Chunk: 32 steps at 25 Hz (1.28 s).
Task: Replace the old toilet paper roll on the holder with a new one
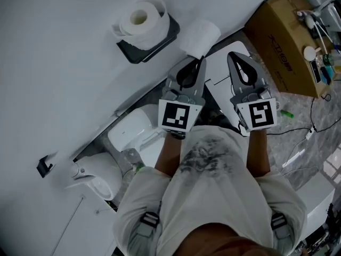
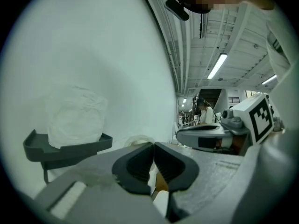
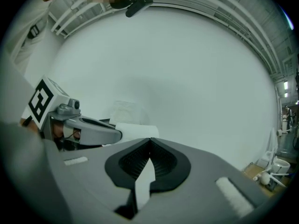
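Note:
A dark grey holder shelf [image 1: 155, 48] is fixed to the white wall, and a full white toilet paper roll [image 1: 141, 19] stands on it. In the left gripper view the same shelf [image 2: 70, 146] and roll [image 2: 74, 118] sit to the left. My left gripper [image 1: 201, 58] is shut on a second white roll [image 1: 200, 35], held at its tip just right of the shelf. The rim of this roll [image 2: 135, 140] shows past the closed jaws of my left gripper [image 2: 153, 146]. My right gripper [image 1: 233, 55] is beside it, jaws shut with nothing between them [image 3: 150, 140].
A white toilet [image 1: 133, 129] and its lid [image 1: 226, 84] lie below my grippers. A cardboard box [image 1: 282, 41] with small items stands at the right on the marbled floor, with cables near it. A dark wall hook [image 1: 45, 167] is at the left.

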Each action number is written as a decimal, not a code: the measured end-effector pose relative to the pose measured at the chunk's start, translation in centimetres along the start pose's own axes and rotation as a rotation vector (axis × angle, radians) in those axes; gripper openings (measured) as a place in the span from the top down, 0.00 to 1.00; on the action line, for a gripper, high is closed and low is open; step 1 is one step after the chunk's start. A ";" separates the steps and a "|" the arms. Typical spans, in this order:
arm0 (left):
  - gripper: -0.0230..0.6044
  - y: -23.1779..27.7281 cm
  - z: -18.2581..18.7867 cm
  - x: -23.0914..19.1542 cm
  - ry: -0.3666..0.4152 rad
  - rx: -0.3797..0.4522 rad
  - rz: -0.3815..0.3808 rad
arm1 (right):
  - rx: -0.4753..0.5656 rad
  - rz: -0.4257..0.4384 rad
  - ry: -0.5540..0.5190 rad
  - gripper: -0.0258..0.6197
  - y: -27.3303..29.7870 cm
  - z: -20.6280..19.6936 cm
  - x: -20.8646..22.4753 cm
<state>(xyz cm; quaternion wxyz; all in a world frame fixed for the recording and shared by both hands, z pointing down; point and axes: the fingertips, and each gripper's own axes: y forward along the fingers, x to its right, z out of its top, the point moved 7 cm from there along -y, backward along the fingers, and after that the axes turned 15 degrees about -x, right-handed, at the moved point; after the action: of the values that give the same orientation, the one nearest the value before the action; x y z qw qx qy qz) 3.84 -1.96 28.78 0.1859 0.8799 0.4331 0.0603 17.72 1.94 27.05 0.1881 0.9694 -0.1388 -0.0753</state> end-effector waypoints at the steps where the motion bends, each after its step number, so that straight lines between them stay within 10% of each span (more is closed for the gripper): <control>1: 0.94 -0.3 0.0 0.0 -0.005 -0.001 -0.001 | 0.004 0.002 -0.002 0.96 -0.1 0.2 -0.1; 32: 0.94 -11.5 -1.8 -3.2 -0.103 -0.009 0.191 | 0.070 0.212 -0.087 0.95 4.4 5.6 -7.3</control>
<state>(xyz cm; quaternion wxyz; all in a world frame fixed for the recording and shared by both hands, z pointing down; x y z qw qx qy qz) -7.13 2.44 26.28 0.2053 0.9183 0.3369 0.0342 8.59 -1.67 24.33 0.1547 0.9511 -0.2513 -0.0919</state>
